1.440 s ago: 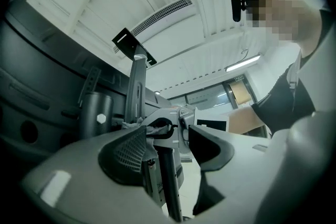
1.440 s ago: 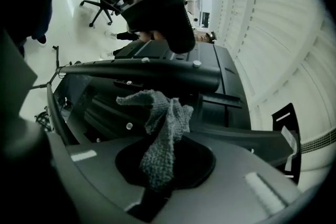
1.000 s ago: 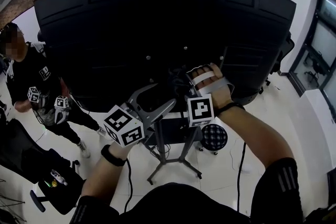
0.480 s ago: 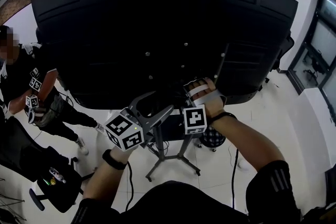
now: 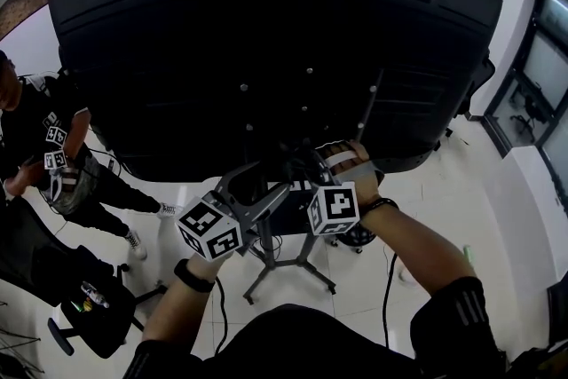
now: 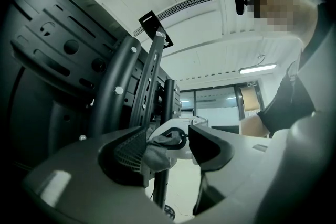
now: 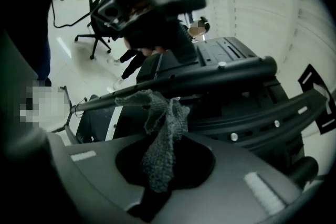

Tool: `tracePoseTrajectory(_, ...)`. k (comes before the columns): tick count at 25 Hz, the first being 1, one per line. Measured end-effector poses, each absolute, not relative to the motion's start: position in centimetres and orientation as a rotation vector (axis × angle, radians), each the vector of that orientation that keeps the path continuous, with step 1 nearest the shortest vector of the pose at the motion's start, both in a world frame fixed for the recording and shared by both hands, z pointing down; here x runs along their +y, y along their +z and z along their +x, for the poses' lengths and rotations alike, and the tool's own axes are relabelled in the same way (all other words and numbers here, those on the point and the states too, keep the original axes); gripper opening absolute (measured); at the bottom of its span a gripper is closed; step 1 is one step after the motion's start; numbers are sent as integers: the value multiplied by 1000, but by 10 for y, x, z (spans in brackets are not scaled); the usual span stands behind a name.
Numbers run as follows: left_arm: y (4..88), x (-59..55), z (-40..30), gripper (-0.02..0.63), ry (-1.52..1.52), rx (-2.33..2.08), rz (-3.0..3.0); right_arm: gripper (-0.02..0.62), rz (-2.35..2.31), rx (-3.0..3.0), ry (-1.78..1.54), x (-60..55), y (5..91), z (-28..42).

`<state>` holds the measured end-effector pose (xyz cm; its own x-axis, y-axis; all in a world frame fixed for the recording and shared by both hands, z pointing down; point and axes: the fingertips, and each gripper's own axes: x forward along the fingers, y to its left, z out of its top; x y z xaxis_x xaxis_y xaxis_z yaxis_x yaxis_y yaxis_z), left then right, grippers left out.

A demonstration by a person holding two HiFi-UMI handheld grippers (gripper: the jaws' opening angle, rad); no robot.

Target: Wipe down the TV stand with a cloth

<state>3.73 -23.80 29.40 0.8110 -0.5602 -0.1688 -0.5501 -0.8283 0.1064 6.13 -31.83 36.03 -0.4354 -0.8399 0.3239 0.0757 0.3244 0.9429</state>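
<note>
The TV stand [image 5: 277, 255] carries a big black screen seen from behind. Its dark posts [image 6: 119, 84] rise just beyond my left gripper [image 6: 167, 149], and one of its black bars [image 7: 202, 77] crosses above my right gripper [image 7: 167, 168]. The right gripper is shut on a grey mesh cloth [image 7: 164, 131], whose top edge lies against that bar. In the head view both grippers meet at the stand's bracket. My left gripper [image 5: 259, 184] is open, its grey jaws spread. A bit of the cloth [image 6: 156, 153] shows beside its left jaw. The right gripper's [image 5: 309, 173] tips are lost in the dark.
Another person [image 5: 49, 146] holding marker cubes stands at the left. A black chair [image 5: 89, 306] sits at the lower left, and an office chair [image 7: 97, 29] farther off. A cable [image 5: 388, 297] trails over the white floor. A round patterned object [image 5: 361, 235] lies by the stand's legs.
Both grippers stay together at the stand's bracket; the right hand sits slightly lower and left in the view. The person at the left has shifted toward the frame's edge.
</note>
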Motion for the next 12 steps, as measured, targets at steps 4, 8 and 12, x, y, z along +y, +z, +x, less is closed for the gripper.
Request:
tracePoseTrajectory(4, 281, -235, 46, 276, -305, -892, 2966, 25, 819, -1826, -1245, -300, 313, 72)
tracePoseTrajectory(8, 261, -229, 65, 276, -320, -856, 3003, 25, 956, -1887, -1248, -285, 259, 98)
tracePoseTrajectory(12, 243, -224, 92, 276, -348, -787, 3055, 25, 1093, -1891, -1270, -283, 215, 137)
